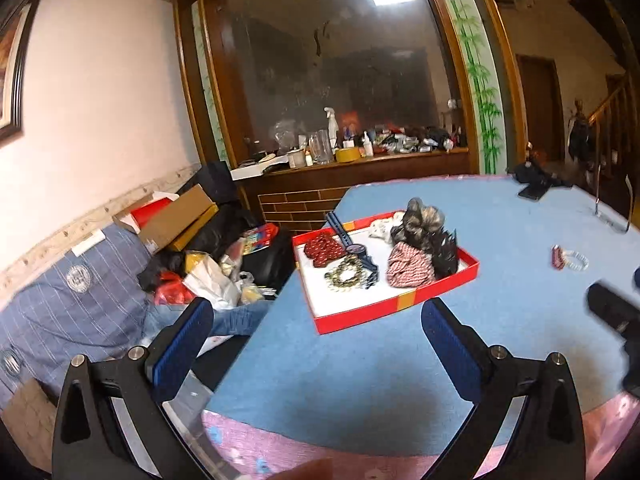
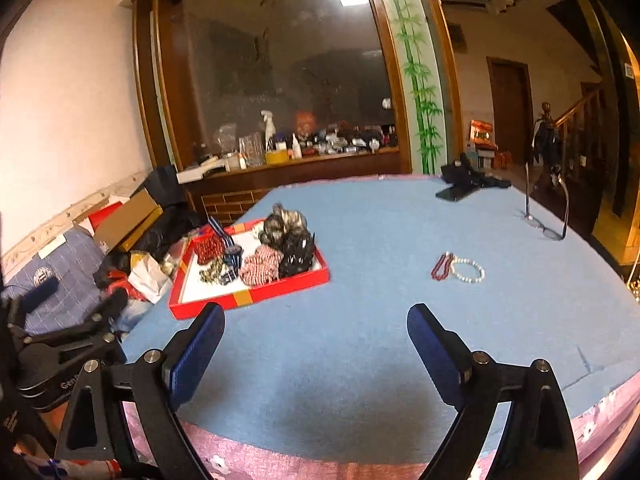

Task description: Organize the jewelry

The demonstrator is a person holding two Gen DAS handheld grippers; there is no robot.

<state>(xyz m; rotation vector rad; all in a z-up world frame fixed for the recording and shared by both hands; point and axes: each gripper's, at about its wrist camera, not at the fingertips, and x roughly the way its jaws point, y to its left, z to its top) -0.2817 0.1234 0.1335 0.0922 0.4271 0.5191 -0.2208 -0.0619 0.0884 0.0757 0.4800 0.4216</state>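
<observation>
A red tray [image 1: 400, 302] [image 2: 280, 286] with a white floor sits on the blue table cover and holds red scrunchies, a gold chain [image 1: 345, 276], a blue watch [image 1: 354, 249] and dark hair clips. A dark red bracelet [image 2: 441, 266] and a white pearl bracelet [image 2: 467, 271] lie on the cloth right of the tray; they also show in the left wrist view [image 1: 572, 259]. My left gripper [image 1: 316, 316] is open and empty, near the tray's front edge. My right gripper [image 2: 316, 324] is open and empty above bare cloth.
Eyeglasses [image 2: 546, 216] and a black phone [image 2: 456, 193] lie at the table's far right. A cluttered sofa [image 1: 80, 280] stands left of the table, a wooden sideboard [image 1: 352, 168] with bottles behind it. The table's pink edge [image 2: 320, 464] runs just under the grippers.
</observation>
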